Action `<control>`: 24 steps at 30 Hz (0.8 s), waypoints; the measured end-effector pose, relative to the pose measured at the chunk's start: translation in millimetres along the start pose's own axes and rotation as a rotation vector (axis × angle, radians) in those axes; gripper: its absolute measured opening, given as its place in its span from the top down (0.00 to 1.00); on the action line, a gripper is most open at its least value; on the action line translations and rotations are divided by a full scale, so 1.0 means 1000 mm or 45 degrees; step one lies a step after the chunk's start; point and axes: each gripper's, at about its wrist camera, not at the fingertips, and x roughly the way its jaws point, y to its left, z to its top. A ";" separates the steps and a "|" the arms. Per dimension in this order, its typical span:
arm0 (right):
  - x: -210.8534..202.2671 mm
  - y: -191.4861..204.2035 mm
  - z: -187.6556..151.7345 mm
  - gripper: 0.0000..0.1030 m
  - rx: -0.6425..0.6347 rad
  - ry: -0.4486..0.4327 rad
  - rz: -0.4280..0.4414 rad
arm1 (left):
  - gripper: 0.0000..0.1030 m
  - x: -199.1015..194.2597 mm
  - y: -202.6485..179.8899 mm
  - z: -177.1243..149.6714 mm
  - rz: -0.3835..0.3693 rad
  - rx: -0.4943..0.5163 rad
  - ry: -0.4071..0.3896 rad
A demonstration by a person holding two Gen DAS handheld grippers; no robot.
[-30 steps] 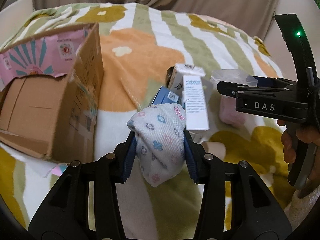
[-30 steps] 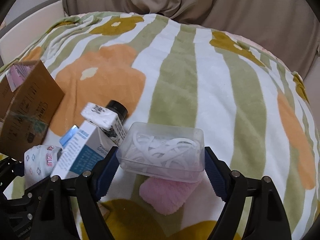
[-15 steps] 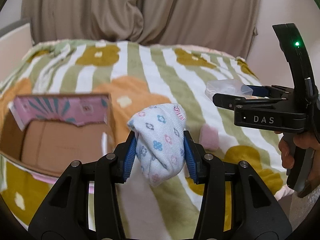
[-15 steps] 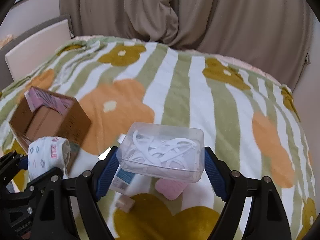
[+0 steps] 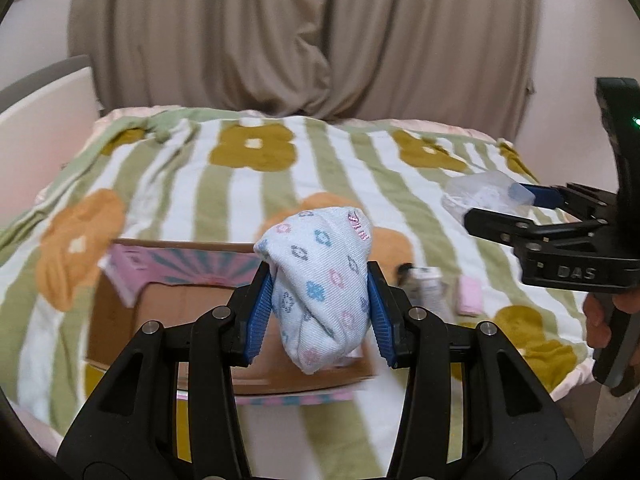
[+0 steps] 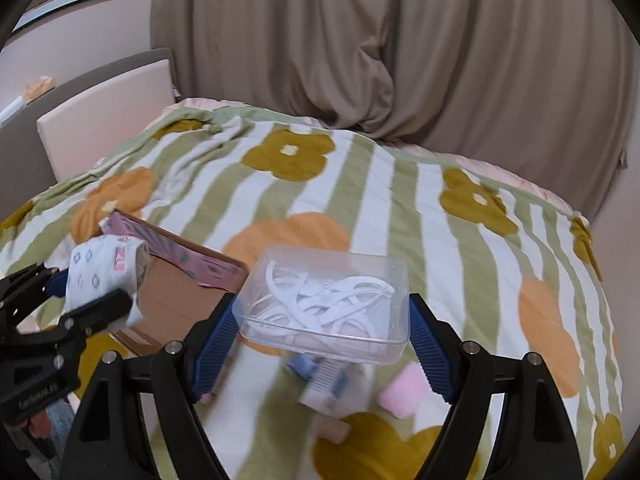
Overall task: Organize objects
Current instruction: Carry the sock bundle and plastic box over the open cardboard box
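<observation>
Our left hand-held gripper (image 5: 318, 304) clamps the rolled sock (image 5: 322, 280) over the cardboard box (image 5: 168, 312); our right hand-held gripper (image 6: 324, 320) grips a plastic case (image 6: 326, 304), which could slip out if tilted.

The right gripper (image 6: 324, 312) clamps a clear plastic box (image 6: 326, 304) of white cords above the flowered blanket (image 6: 400, 208); an open cardboard box (image 6: 176, 292) sits left.
</observation>
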 end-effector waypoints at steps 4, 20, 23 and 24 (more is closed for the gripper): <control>0.008 0.037 0.013 0.24 -0.008 0.002 0.059 | 0.60 -0.004 0.044 0.002 0.064 -0.008 0.019; 0.087 0.145 0.019 0.24 -0.017 0.132 0.221 | 0.60 0.041 0.155 -0.020 0.161 -0.068 0.162; 0.105 0.153 0.015 0.24 -0.021 0.174 0.232 | 0.60 0.060 0.165 -0.026 0.156 -0.088 0.201; 0.110 0.154 0.013 0.24 -0.021 0.185 0.233 | 0.60 0.066 0.167 -0.027 0.155 -0.091 0.215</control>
